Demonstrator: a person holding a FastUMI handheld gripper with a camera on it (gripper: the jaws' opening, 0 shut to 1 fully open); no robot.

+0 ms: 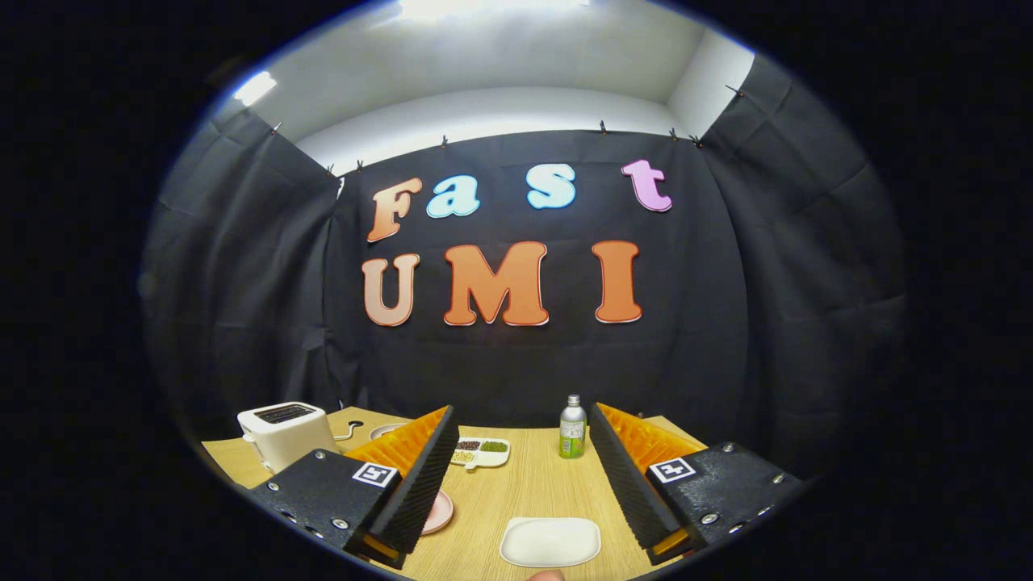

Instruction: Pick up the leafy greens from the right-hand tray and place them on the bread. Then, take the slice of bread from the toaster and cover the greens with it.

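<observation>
My gripper (pixel 522 428) is open and held above the wooden table (pixel 533 484), with nothing between its ridged black fingers (pixel 420 484). A white toaster (pixel 282 432) stands at the back left, beyond the left finger; its slot looks dark and I cannot tell if it holds bread. A small white divided tray (pixel 480 452) lies ahead between the fingertips, holding dark, pale and green bits (pixel 494 446). Close below, between the fingers, lies a flat white rectangular tray (pixel 550 541) that looks bare. A pink plate (pixel 440 512) peeks out from behind the left finger.
A small bottle with a green label (pixel 572 428) stands upright at the back, just inside the right finger. The rim of a pale dish (pixel 387 430) and a dark cable (pixel 351 428) lie beside the toaster. Black cloth walls close the booth behind the table.
</observation>
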